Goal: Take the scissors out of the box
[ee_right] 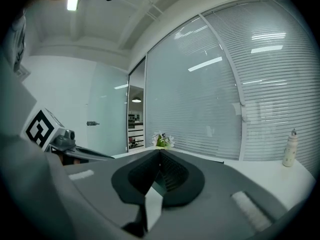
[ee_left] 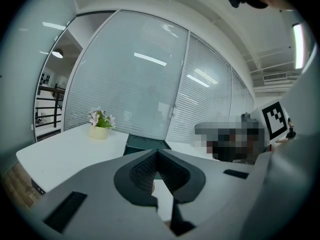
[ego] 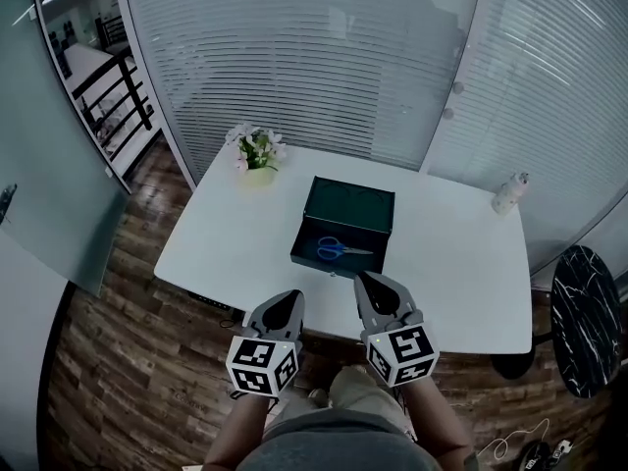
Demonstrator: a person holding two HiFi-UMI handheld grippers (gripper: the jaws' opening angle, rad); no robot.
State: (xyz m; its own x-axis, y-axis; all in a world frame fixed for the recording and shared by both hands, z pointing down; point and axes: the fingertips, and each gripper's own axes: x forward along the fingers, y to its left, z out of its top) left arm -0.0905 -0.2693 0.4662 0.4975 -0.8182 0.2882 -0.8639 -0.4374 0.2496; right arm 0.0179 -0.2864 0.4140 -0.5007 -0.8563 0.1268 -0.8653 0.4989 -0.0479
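On one white, smooth table (ego: 221,238) with rounded corners, left to right: one pot (ego: 257,155) of pink-white flowers at the far left corner; one dark green rectangular box (ego: 348,202) at the centre, lid raised upright at the rear; one small white bottle (ego: 508,193) near the far right edge. One pair of scissors (ego: 341,250), with blue loop handles and bright blades, lies flat inside the box, handles to the left. Two grippers hover at the near table edge, short of the box. On the left gripper (ego: 287,300), the grey tapered jaws with ribbed dark pads (ee_left: 142,170) meet tip to tip, with nothing between them. On the right gripper (ego: 368,283), the jaws are likewise together and empty. Right of the table stands one round black marbled top (ego: 586,307).
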